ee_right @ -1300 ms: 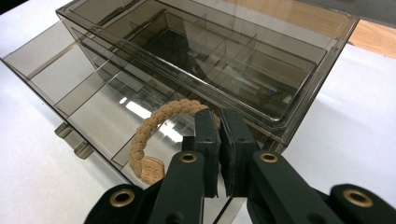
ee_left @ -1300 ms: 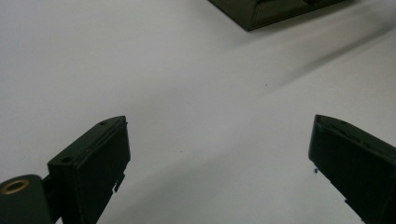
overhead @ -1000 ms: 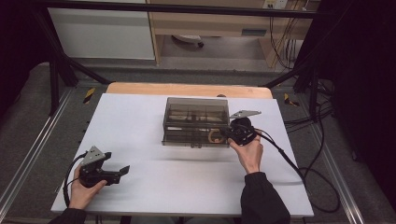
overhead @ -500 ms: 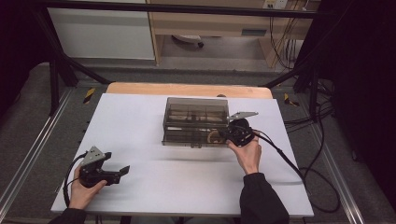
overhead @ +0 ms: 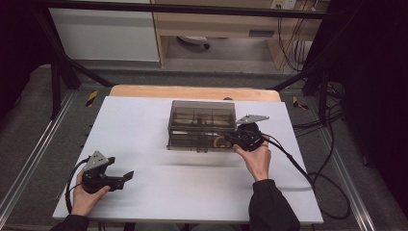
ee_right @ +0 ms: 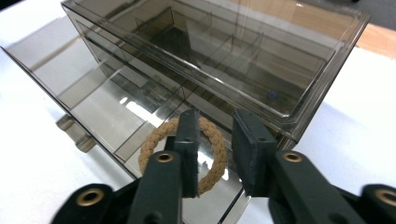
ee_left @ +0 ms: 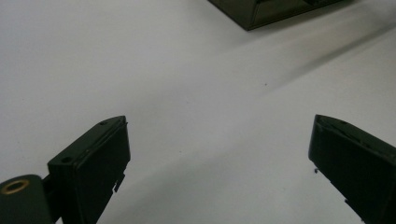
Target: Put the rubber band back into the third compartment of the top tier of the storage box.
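big white table [overhead: 159,144] takes up most of the high view, with a wooden strip along its far edge. sitting toward the far middle of it is a smoky see-through organizer box [overhead: 202,124], and from up there it's just a dark plastic block with a bottom drawer slid out toward the person. the right gripper view is where you get the detail: the box [ee_right: 224,60] has divider walls inside making small compartments, and the pulled-out drawer [ee_right: 107,107] is split into sections too.

right gripper [overhead: 230,139] is at the box's front right corner, held in the right hand [overhead: 255,159]. from above you only catch a tan blur by the tips. up close, the right gripper [ee_right: 215,144] has its jaws nearly together but with a slim gap between them, and a braided tan rope ring [ee_right: 187,158] sits around the left jaw over the near end of the drawer. can't tell if it's actually pinched or just looped on that one jaw.

left gripper [overhead: 126,176] is way off at the near left of the table in the left hand [overhead: 86,199], well apart from the box. its own view shows the left gripper [ee_left: 219,168] spread wide with nothing between the jaws, just bare table, plus a corner of the box [ee_left: 275,9] at the top edge.
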Motion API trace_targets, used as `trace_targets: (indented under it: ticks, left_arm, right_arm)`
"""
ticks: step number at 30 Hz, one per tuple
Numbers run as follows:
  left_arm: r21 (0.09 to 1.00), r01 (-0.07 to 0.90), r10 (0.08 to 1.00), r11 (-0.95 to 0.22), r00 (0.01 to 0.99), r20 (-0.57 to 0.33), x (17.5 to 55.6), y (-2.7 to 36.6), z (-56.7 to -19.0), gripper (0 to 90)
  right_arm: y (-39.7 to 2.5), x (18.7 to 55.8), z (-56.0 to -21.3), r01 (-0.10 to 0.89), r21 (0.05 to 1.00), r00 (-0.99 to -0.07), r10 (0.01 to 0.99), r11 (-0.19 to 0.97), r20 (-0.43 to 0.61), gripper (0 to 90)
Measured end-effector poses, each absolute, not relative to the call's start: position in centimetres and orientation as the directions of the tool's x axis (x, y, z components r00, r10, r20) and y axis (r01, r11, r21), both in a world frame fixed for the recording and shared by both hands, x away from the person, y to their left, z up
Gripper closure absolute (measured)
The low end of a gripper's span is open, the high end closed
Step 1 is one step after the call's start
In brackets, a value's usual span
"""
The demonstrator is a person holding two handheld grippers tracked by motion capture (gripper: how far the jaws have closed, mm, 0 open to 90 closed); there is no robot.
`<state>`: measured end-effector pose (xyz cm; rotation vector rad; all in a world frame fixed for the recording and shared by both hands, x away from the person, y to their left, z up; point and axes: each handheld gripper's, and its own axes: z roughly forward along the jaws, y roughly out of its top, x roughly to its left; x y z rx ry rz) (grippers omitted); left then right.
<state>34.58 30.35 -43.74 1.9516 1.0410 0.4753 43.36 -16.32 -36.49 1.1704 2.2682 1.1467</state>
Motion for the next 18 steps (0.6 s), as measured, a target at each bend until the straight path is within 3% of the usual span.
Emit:
trace_targets:
  ticks: [18]
  left_arm:
    - [0.82, 0.491, 0.811, -0.294, 0.582, -0.057, 34.6, 30.3, -43.8, 4.9]
  right_arm:
    - [-19.0, 41.5, -35.2, 0.485, 0.827, -0.592, 0.803, 0.284, 0.071, 26.0]
